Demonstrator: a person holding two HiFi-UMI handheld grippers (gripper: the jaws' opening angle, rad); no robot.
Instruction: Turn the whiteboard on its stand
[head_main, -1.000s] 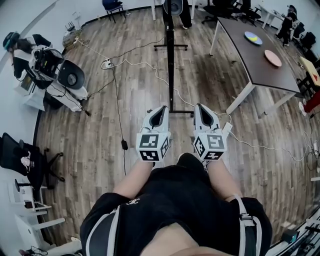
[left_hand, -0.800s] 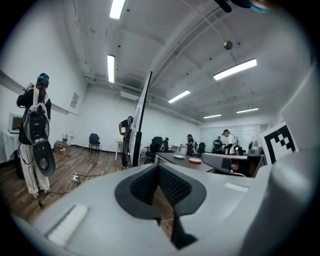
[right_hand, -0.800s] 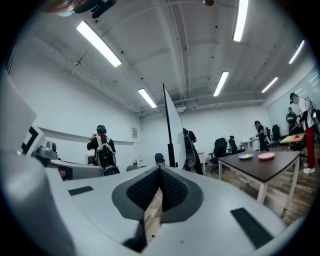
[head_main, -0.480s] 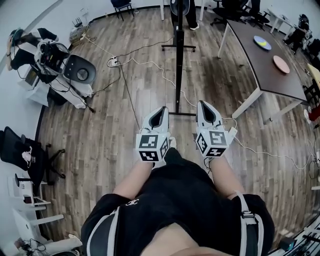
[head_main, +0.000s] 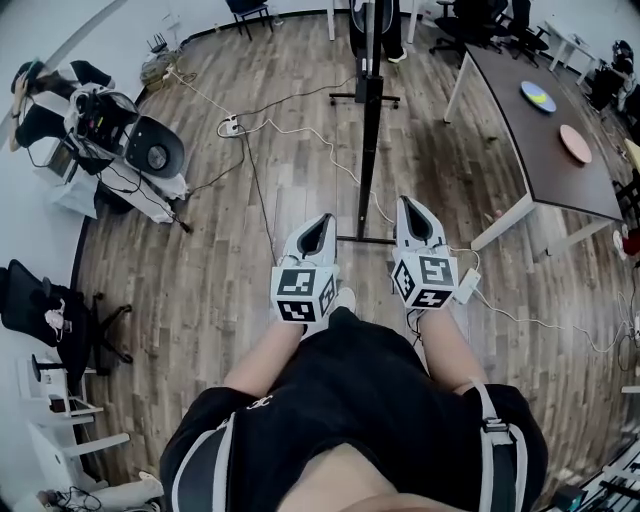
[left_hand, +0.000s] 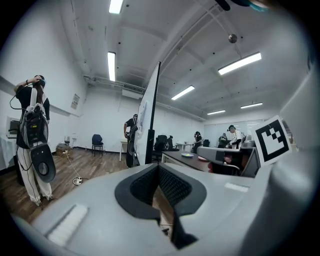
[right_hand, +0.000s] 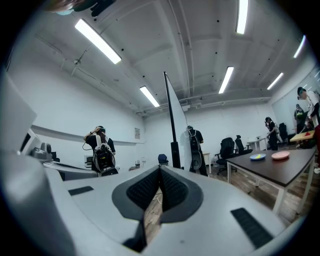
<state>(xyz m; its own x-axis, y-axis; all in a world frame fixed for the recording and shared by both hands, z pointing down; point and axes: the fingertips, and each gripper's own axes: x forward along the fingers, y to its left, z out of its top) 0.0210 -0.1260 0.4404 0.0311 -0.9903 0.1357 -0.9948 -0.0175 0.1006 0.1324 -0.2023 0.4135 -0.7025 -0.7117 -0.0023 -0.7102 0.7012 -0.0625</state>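
Note:
The whiteboard (head_main: 371, 120) stands edge-on on its black wheeled stand straight ahead, its near foot bar (head_main: 364, 240) just beyond my grippers. It rises as a thin upright panel in the left gripper view (left_hand: 150, 115) and in the right gripper view (right_hand: 173, 117). My left gripper (head_main: 322, 222) and right gripper (head_main: 411, 207) are held side by side at waist height, one on each side of the stand's line. Both are shut, with nothing between the pads. Neither touches the board.
A dark table (head_main: 540, 130) with two plates stands at the right. Cables and a power strip (head_main: 229, 127) lie on the wooden floor around the stand. A person with gear (head_main: 95, 120) is at the left, a chair (head_main: 40, 310) nearer. Another person stands behind the board.
The stand's near foot bar has come closer to my grippers and the board has shifted right in view. Both grippers keep their pose and stay shut.

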